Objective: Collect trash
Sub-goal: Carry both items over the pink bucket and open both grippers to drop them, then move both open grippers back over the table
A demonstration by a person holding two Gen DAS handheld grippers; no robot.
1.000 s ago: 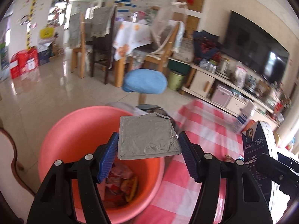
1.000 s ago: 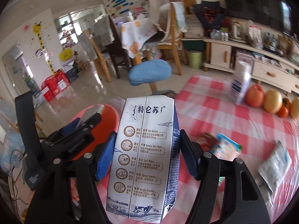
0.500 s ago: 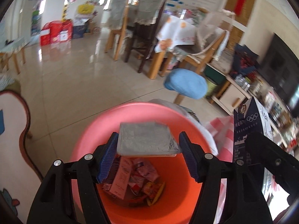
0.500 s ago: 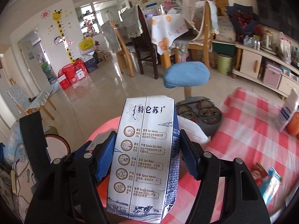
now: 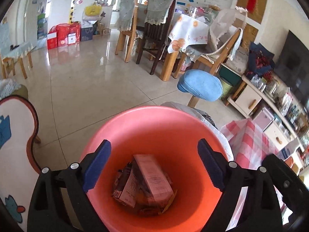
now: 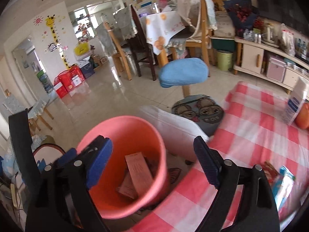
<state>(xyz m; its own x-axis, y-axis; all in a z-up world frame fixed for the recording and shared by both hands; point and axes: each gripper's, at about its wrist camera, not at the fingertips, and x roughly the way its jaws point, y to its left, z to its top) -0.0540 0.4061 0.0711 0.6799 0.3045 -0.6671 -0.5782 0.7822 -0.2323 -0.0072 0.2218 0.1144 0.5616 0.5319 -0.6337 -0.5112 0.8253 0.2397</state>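
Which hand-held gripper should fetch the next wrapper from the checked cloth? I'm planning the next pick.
Right hand-held gripper, probably: it is opening with nothing between its fingers, and the wrappers lie on the checked cloth beside it. The left hand-held gripper faces the pink bucket.

Light: bright daylight, doorway upper left
Glare: floor (image 5: pixel 92 61) sheen
Blur: right wrist view smeared
Edges: fisheye bend, black corners

our left hand-held gripper (image 5: pixel 154 166) tilts downward, its jaws opening with nothing between the blue pads. our right hand-held gripper (image 6: pixel 152 166) tilts down likewise, jaws opening and empty, just right of the left one.
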